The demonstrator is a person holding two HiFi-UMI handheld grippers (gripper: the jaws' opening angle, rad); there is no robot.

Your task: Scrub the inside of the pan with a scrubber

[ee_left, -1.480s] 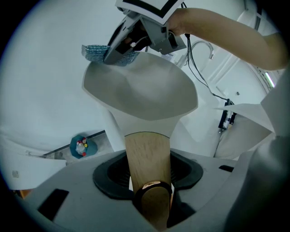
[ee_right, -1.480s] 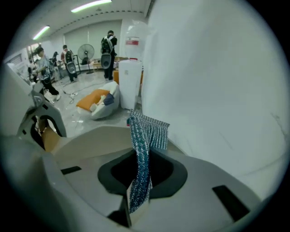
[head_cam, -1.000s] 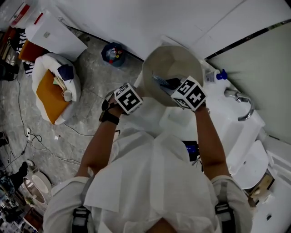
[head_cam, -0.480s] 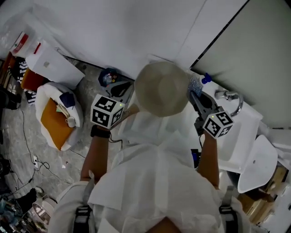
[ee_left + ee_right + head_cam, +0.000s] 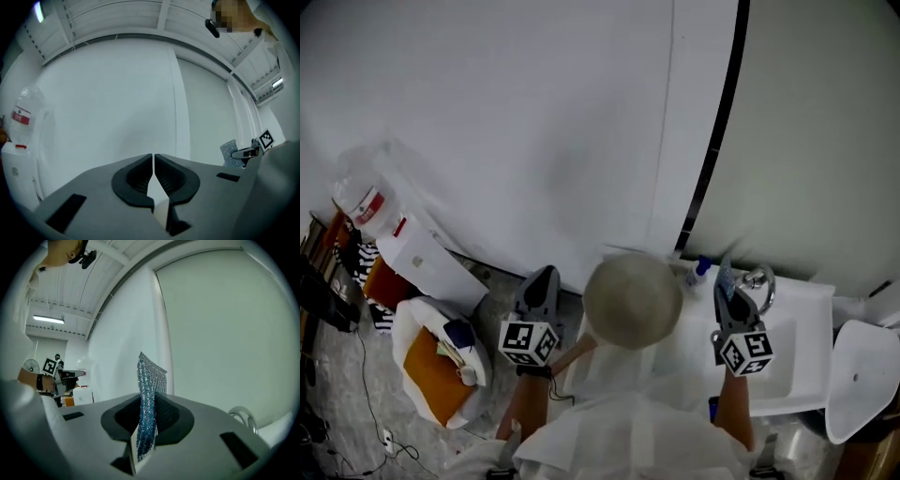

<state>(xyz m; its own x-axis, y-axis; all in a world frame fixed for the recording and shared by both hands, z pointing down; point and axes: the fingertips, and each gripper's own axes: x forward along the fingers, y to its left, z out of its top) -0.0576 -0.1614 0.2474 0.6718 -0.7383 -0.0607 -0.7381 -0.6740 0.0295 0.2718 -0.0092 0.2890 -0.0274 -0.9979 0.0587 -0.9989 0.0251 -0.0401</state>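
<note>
Presently the right gripper (image 5: 146, 414) pinches the scrubber (image 5: 150, 376) upright between its jaws; the left gripper (image 5: 153, 161) just closed on nothing.

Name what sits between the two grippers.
In the head view, the person's round hat lies between the left gripper, shut and empty, and the right gripper, shut on the scrubber.
</note>
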